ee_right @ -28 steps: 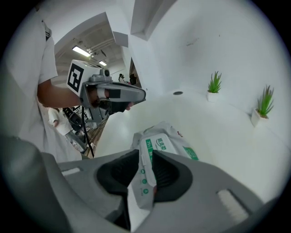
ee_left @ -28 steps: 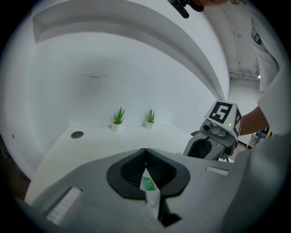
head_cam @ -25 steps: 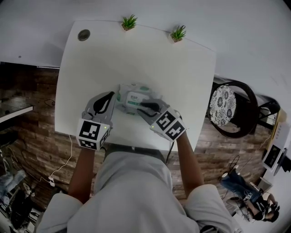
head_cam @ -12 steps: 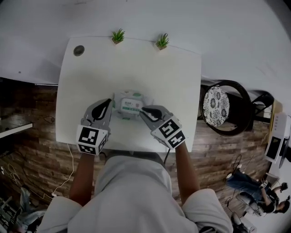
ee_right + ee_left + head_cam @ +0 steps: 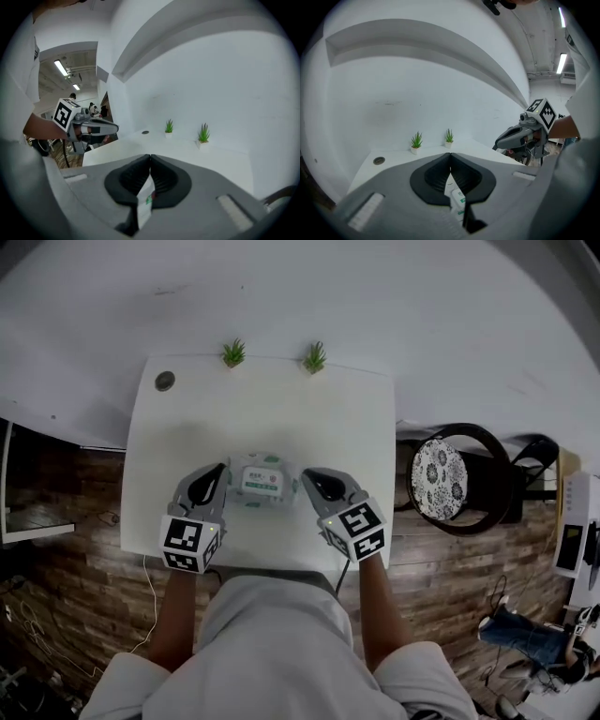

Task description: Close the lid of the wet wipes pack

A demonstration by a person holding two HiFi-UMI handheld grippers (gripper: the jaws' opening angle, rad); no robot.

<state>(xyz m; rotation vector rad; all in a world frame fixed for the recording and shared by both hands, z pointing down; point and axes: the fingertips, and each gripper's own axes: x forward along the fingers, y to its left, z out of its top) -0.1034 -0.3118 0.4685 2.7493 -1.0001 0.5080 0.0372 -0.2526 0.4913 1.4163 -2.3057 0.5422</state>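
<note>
Left gripper: fingers pressed together, nothing between them, just left of the pack.
Right gripper: fingers just closed tip to tip, nothing held, just right of the pack.
Wet wipes pack: lies between the two grippers near the table's front edge, lid seemingly flat.
Table: white, otherwise bare in the middle.
Round disc: far left corner.
Two small potted plants: far edge.
Wall: white, behind.
Floor: wood planks.
Chair: dark, patterned cushion, right of the table.
</note>
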